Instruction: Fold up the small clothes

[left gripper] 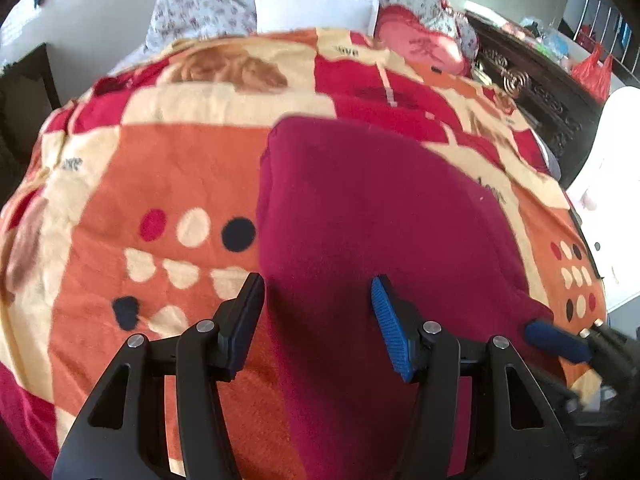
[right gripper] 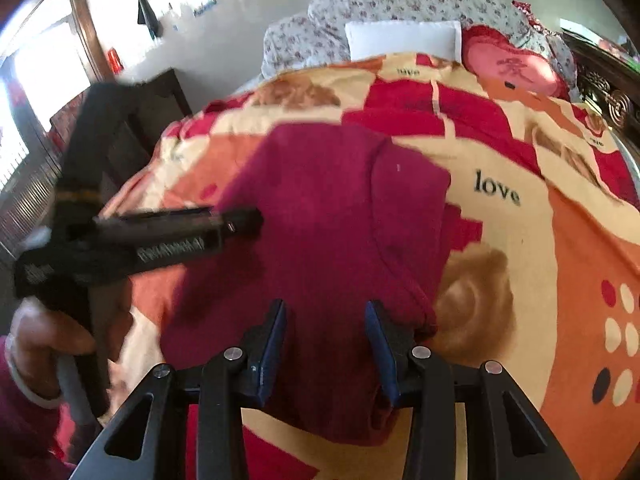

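A dark magenta garment [left gripper: 372, 216] lies folded on a patterned blanket [left gripper: 160, 168] on a bed; it also shows in the right wrist view [right gripper: 320, 220]. My left gripper [left gripper: 318, 284] is open over the garment's left near edge, empty. It shows from the side in the right wrist view [right gripper: 240, 220], over the garment's left edge. My right gripper [right gripper: 325, 312] is open over the garment's near part, empty. Its blue fingertip [left gripper: 556, 340] shows in the left wrist view at the garment's right near corner.
The orange, red and cream blanket [right gripper: 540, 240] covers the bed. A white pillow [left gripper: 316, 10], a pink cushion [left gripper: 420, 48] and floral bedding [left gripper: 208, 12] lie at the far end. A dark carved headboard [left gripper: 532, 88] runs along the right. Dark furniture [right gripper: 132, 136] stands left.
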Tool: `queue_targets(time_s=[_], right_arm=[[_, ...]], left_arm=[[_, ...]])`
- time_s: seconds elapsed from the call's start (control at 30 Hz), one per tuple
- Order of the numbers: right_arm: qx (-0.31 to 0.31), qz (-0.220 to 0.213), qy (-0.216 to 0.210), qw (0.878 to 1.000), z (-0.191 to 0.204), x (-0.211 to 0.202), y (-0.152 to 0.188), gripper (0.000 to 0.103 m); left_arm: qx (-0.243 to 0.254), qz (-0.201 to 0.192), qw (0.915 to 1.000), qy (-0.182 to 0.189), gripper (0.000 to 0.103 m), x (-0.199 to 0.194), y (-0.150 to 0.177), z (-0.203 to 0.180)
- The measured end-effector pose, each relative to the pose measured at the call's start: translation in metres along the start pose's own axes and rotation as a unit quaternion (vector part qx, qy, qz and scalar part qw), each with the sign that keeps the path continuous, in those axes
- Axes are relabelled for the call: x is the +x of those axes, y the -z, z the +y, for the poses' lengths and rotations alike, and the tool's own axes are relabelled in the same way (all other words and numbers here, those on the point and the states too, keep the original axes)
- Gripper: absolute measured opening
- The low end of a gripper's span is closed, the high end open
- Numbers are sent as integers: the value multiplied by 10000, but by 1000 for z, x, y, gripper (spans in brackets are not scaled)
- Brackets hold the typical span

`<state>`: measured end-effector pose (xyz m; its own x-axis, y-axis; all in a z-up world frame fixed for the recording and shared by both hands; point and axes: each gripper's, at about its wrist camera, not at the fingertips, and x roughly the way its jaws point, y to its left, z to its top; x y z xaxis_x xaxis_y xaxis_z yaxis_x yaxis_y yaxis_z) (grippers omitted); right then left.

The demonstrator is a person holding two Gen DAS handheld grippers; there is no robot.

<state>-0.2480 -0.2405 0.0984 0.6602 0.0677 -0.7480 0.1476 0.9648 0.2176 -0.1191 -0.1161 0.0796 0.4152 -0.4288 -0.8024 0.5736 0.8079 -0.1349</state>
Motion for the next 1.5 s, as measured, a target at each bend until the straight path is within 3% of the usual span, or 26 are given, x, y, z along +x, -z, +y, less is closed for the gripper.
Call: queue_targets(time_s=[0.13, 0.27, 0.5, 0.67, 0.97, 1.5], right_arm=[[-85, -364, 263, 9990, 7, -19, -16, 48], [-2, -543, 387, 9978, 10, -26, -23, 49], [147, -627, 511, 9966, 10, -28, -26, 51], [285, -707, 525, 9957, 6, -30, -25, 66], [366, -676, 584, 9953, 3, -30, -25, 68], [445, -572, 519, 9960, -2, -25, -24, 68]], left_arm=[[-39, -343, 9994, -101, 56, -20, -1, 0], [-12, -546, 9981, -269, 56, -37, -1, 0], [-101, -597, 9972, -432, 56, -50, 4, 6], [51, -695, 9957, -605, 56, -58, 7, 2], [22, -672, 9968, -434, 56, -67, 7, 1], [88, -612, 9971, -444, 59, -67, 9, -2]])
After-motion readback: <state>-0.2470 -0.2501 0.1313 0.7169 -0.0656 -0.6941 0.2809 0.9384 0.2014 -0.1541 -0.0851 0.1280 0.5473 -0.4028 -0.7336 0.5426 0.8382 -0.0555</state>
